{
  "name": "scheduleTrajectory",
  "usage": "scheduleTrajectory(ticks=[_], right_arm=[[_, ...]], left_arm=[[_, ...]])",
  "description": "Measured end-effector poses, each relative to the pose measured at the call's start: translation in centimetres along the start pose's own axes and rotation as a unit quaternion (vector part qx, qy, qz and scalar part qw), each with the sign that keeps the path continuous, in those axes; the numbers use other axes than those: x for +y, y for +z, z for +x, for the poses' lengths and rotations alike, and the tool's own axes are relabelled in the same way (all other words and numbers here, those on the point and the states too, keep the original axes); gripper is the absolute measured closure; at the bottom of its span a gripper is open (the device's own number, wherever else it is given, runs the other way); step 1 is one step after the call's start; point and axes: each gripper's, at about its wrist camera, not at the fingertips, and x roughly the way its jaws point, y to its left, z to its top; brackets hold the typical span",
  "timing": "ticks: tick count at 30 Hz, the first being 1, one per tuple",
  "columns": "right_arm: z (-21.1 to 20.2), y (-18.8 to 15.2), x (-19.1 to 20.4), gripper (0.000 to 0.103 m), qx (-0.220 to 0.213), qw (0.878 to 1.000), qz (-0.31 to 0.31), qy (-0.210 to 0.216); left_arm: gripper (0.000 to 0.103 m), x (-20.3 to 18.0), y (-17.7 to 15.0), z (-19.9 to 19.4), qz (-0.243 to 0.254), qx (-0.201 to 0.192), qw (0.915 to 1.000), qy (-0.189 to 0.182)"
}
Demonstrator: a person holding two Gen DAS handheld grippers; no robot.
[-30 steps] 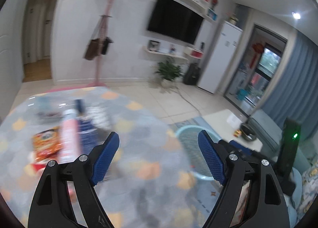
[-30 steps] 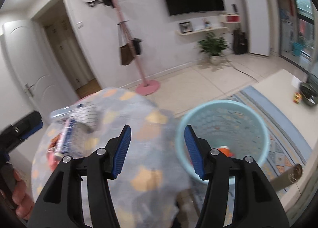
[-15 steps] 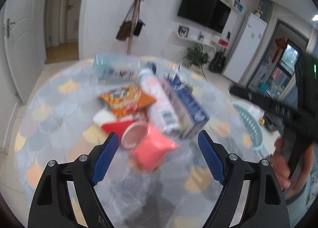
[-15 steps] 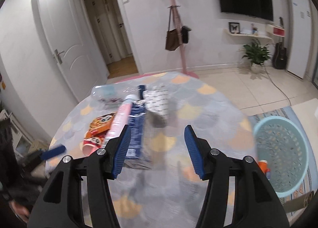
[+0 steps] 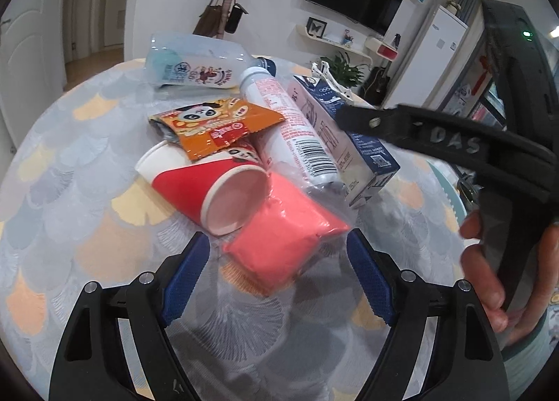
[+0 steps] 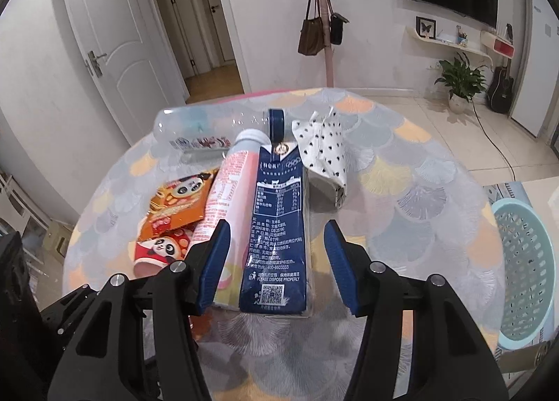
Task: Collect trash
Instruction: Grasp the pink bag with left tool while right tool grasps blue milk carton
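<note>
One clear plastic bottle [image 5: 195, 62], one pink-white bottle [image 5: 290, 124], one navy milk carton [image 6: 276, 226], one red paper cup [image 5: 206, 187], one orange snack wrapper [image 5: 213, 124], one pink packet [image 5: 283, 240], one spotted white carton [image 6: 325, 152], one pale-blue perforated basket [image 6: 524, 271].

black grippers [image 5: 277, 277], blue ribbed pads [image 5: 183, 284], silver screws

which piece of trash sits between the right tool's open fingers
The dark blue milk carton, lying flat with its base toward the right tool. The pink-labelled bottle beside it lies mostly outside the fingers.

Round table [image 6: 412, 191] with grey/orange scallop-pattern cloth. On it, clustered: clear plastic bottle [image 5: 195, 62], navy milk carton [image 6: 276, 226], pink-white bottle [image 5: 293, 124], red paper cup [image 5: 206, 187], orange panda wrapper [image 5: 213, 124], pink packet [image 5: 279, 243], dotted white carton [image 6: 325, 152].
</note>
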Motion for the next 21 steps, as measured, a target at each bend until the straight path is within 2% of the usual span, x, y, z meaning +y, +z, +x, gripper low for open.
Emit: scheduleTrajectory(ticks=[7,8,10,15,18,21], right_arm=[[1.4,-0.2,-0.2,0.052,0.013,1.000,-0.003,-0.003],[1.4,-0.1,-0.2,0.056,0.014,1.000,-0.004,-0.001],[1.5,-0.1,-0.3,0.059,0.016,1.000,-0.006,-0.004],[2.1,-0.4,-0.7,0.067,0.028,1.000,-0.004,-0.010],[1.5,-0.7,-0.8,0.068,0.017,1.000,-0.009,-0.014],[0.3,-0.9,-0.8,0.068,-0.005,1.000,-0.013,-0.017]], left_arm=[[0.030,-0.8,0.0,0.6,0.005,0.002,1.0000,0.005],[0.034,-0.8,0.0,0.5,0.004,0.002,1.0000,0.005],[0.040,-0.7,0.0,0.5,0.001,0.003,1.0000,0.005],[0.063,-1.0,-0.1,0.7,0.002,0.006,0.9999,0.012],[0.068,-1.2,-0.3,0.5,0.002,0.002,0.9999,0.012],[0.069,-1.5,-0.4,-0.2,0.003,-0.010,0.9999,0.009]])
